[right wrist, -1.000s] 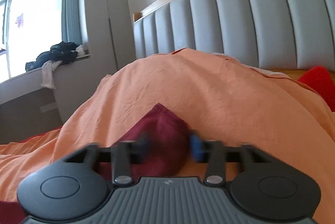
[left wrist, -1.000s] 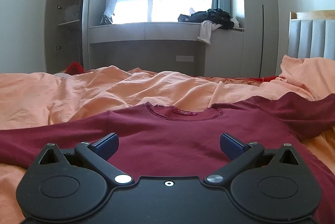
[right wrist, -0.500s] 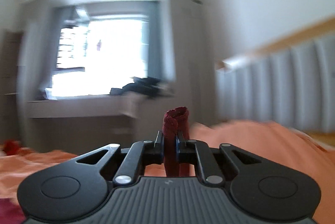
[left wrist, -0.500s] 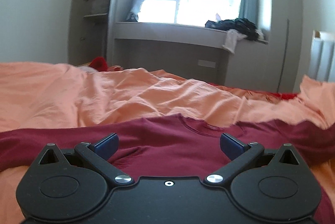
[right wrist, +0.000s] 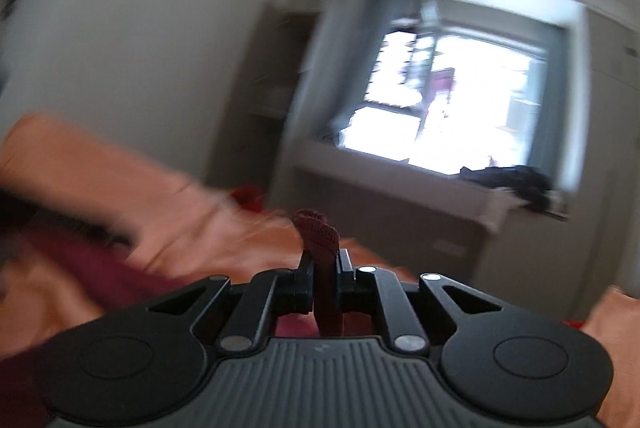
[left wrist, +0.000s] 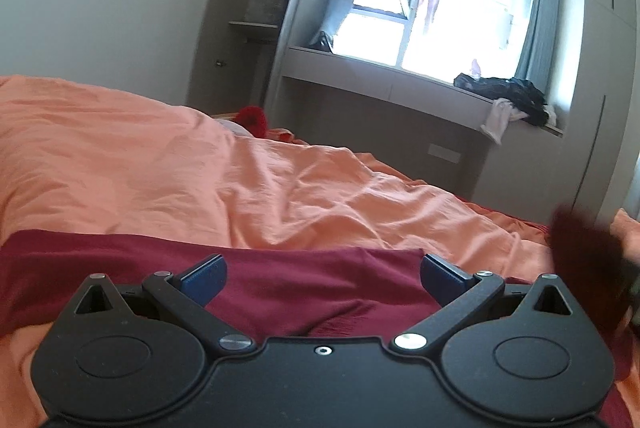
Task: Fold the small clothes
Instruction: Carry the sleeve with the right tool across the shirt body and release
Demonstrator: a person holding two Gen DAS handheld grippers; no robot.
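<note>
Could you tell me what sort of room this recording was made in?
Most likely a home bedroom. A bed under a rumpled orange duvet fills the foreground, an open built-in wardrobe stands in the corner, and clothes are piled on the window ledge.

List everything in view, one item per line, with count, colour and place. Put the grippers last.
shirt: one, dark red, spread on the bed; its cuff is pinched in a gripper.
bedcover: one, orange, rumpled across the bed.
red item: one, bright red, at the bed's far edge; too small to identify.
dark clothes pile: one, black with a white piece hanging, on the window ledge.
window: one, bright, grey-blue curtains either side.
shelf unit: one, grey, left of the window.
left gripper: black with blue pads, open above the shirt.
right gripper: black, shut on the cuff.
</note>
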